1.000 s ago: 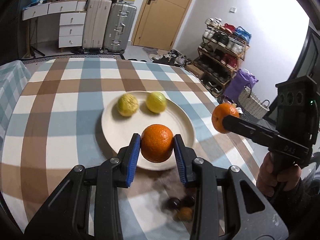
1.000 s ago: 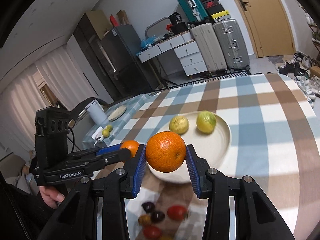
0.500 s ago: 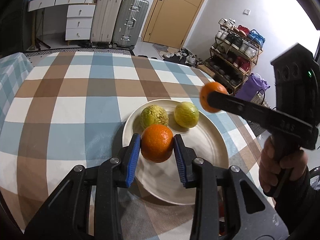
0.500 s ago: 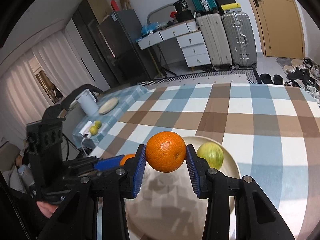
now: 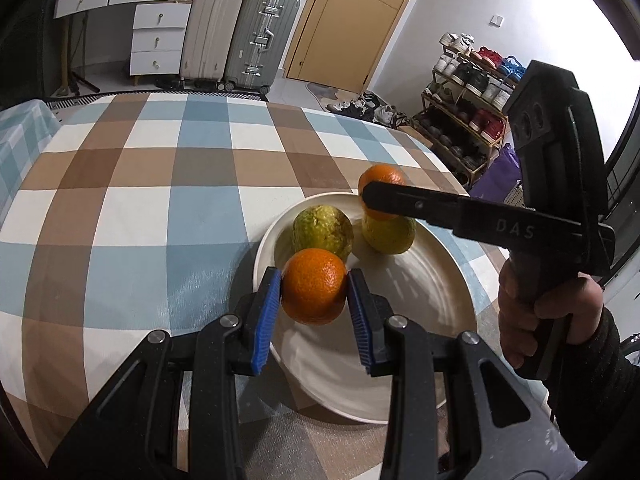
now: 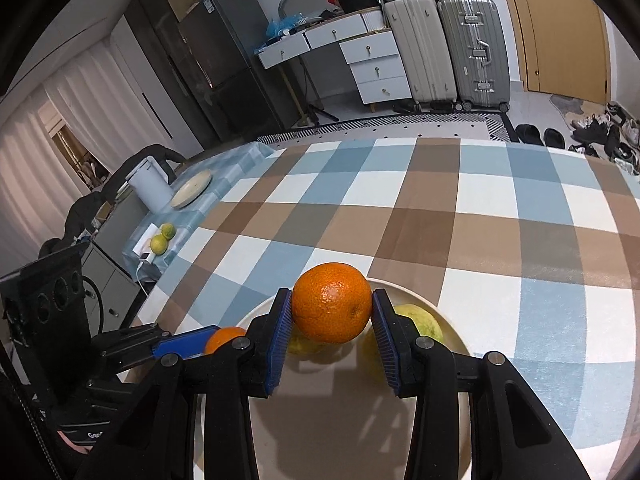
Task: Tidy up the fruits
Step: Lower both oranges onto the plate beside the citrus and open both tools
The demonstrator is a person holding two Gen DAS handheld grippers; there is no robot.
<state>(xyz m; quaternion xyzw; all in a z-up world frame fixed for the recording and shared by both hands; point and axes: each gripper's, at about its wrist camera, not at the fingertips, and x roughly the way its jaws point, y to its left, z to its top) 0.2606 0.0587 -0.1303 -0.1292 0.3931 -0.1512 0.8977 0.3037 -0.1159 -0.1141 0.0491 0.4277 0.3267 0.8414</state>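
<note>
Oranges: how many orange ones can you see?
2. One orange sits in the left gripper over the plate; the other orange in the right gripper.

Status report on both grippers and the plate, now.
Left gripper clamps an orange. Right gripper clamps another orange. Both over the plate; two yellow-green fruits crowd its far side.

Left gripper [image 5: 314, 314] carried its orange [image 5: 314, 285] lower over the white plate [image 5: 448, 304], close before the two yellow-green fruits [image 5: 322, 229], right gripper [image 6: 331, 334] swung its larger orange [image 6: 331, 307] in above the plate's far side.
</note>
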